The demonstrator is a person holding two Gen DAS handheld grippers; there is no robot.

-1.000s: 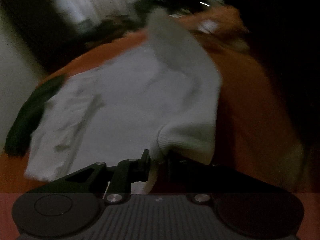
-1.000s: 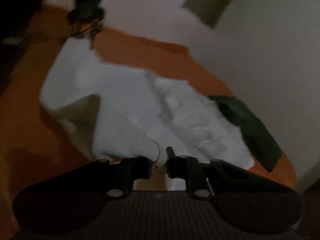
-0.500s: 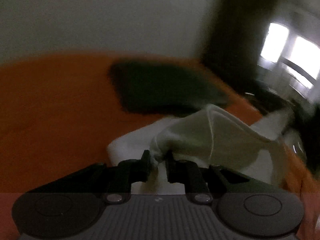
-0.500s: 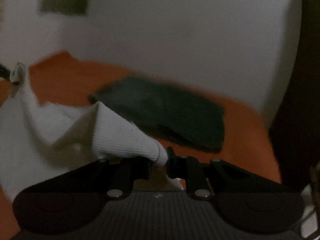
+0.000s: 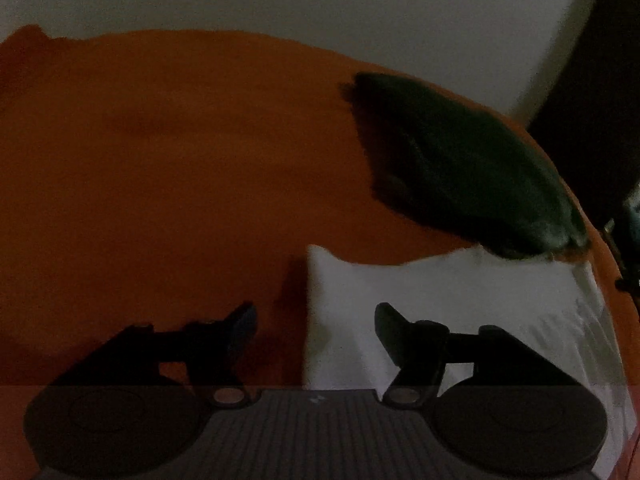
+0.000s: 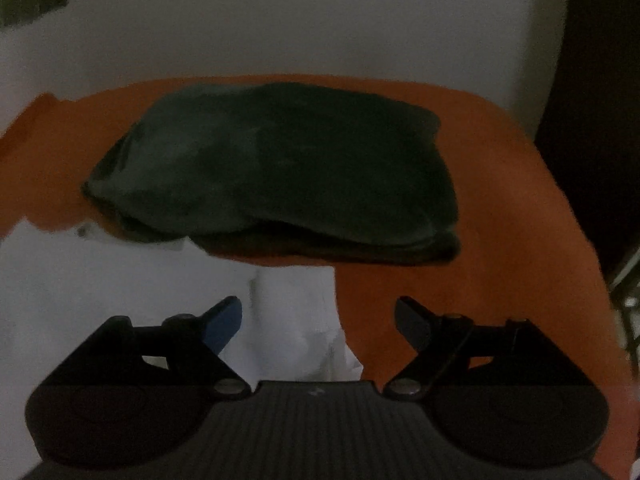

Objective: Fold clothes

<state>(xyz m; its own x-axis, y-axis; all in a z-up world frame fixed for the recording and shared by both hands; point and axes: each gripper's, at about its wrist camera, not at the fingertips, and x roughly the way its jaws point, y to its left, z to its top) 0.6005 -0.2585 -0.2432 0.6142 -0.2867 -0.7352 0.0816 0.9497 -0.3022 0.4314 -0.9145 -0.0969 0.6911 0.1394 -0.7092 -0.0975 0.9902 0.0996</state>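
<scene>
**Both grippers let go of the white garment**

A second ago, and half a second ago, each gripper pinched a ribbed edge of the white garment and carried it across the orange surface. Now both sets of jaws stand wide apart with nothing between them: the left gripper (image 5: 314, 318) hangs over the garment's left corner, the right gripper (image 6: 318, 316) over its right edge.

The white garment (image 5: 460, 292) lies flat across the lower right of the left view and the lower left of the right view, its far edge touching or just under the dark green folded garment (image 6: 280, 168) in mid-frame. The orange surface (image 5: 160, 160) could be a bed or a desk; the dim light hides which.

The release suggests one fold has been laid down. Whether more folds remain cannot be judged, since most of the white cloth is out of view.
</scene>
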